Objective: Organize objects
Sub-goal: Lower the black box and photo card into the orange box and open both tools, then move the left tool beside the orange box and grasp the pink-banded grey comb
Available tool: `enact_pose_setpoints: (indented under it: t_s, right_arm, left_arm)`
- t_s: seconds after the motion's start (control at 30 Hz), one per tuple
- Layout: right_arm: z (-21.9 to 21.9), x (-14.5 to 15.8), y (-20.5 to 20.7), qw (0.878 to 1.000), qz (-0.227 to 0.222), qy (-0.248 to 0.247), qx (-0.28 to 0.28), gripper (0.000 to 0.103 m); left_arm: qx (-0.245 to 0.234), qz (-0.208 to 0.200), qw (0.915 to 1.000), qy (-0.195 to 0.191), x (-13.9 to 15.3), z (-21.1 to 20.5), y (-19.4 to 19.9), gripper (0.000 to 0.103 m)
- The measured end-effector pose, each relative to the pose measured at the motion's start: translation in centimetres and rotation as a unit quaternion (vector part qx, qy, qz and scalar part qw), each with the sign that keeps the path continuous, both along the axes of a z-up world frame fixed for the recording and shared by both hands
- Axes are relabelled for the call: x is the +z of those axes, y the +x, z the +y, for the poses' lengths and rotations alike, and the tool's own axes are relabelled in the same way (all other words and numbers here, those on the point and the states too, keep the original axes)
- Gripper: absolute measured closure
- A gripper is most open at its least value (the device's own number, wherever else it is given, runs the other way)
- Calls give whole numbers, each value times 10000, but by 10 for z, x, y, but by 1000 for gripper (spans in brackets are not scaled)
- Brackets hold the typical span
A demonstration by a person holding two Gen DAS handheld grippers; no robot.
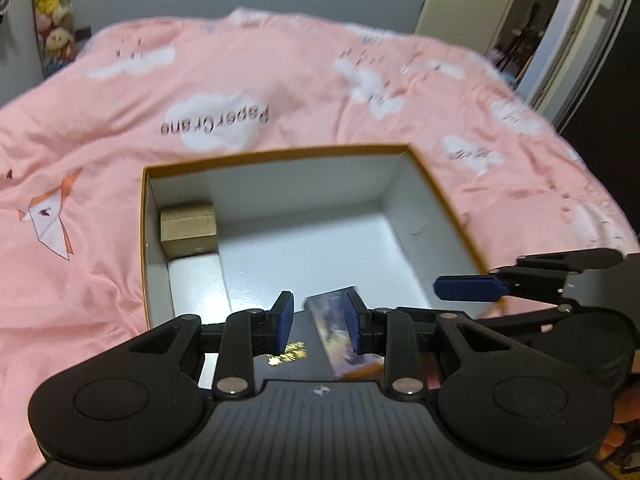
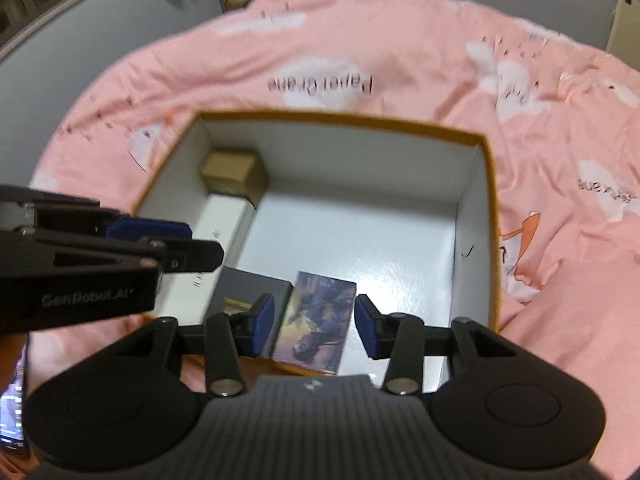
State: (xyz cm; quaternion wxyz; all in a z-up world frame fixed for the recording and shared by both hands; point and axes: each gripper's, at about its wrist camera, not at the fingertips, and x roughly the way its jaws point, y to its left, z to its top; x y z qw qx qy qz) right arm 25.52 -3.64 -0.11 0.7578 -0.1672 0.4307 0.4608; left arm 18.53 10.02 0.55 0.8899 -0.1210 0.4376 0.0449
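An open box (image 1: 436, 184) with an orange rim and white inside lies on a pink bedspread; it also shows in the right wrist view (image 2: 490, 184). Inside are a small brown carton (image 1: 188, 230) (image 2: 234, 172), a long white box (image 1: 198, 280) (image 2: 218, 232), a dark box with gold print (image 1: 292, 354) (image 2: 248, 290) and a purple picture box (image 1: 340, 332) (image 2: 316, 322). My left gripper (image 1: 320, 322) is open over the dark box, its right pad against the picture box. My right gripper (image 2: 316, 326) is open, its fingers either side of the picture box.
The pink bedspread (image 1: 280, 76) with white clouds surrounds the box. Plush toys (image 1: 54, 12) hang at the back left. A doorway (image 1: 528, 20) is at the back right. Each gripper shows from the side in the other's view (image 1: 468, 288) (image 2: 160, 236).
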Motion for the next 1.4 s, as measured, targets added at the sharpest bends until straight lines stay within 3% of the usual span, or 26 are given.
enact_pose_setpoints:
  t_s: [0.2,0.33,0.5,0.57,0.63,0.87,1.1,1.2,1.3,1.4]
  right_arm:
    - [-56,21,-31,9964,-42,742,-415,50]
    - [-86,12,-48,9957,-99,572,-722,47]
    - [-125,-14,-64,9933,217,313,-1090,48]
    - [-136,-24,-69,9918,344,152,-1220,55]
    - [-146,-33,-74,9900,473,58,-1329,56]
    - [-155,-39,-57,9808,514,109,-1880,59]
    - [-146,-52,-11,9597,1275,531,-2446,59]
    - [-141,-61,-2,9554,1295,418,-2620,59]
    - [-144,-70,3,9547,1236,249,-2696,78]
    - [-153,-84,12,9482,1467,136,-2814,80]
  left_arm:
    - [-7,-343,9990,-292,13,-21,-45,69]
    - [17,-120,9983,-571,-3,-29,-66,69]
    - [15,365,9937,-1059,-31,-37,-81,69]
    - [-99,487,9937,-1003,-37,-45,-84,69]
    - [-223,487,9935,-1007,-37,-52,-83,69]
    - [-269,41,9971,-704,-33,-66,-67,66]
    - [-207,251,9971,-684,-57,-68,-33,66]
    - [-303,342,9961,-756,-66,-70,-23,65]
    - [-648,376,9945,-732,-70,-78,-15,58]
    - [-1092,342,9921,-512,-68,-91,-7,53]
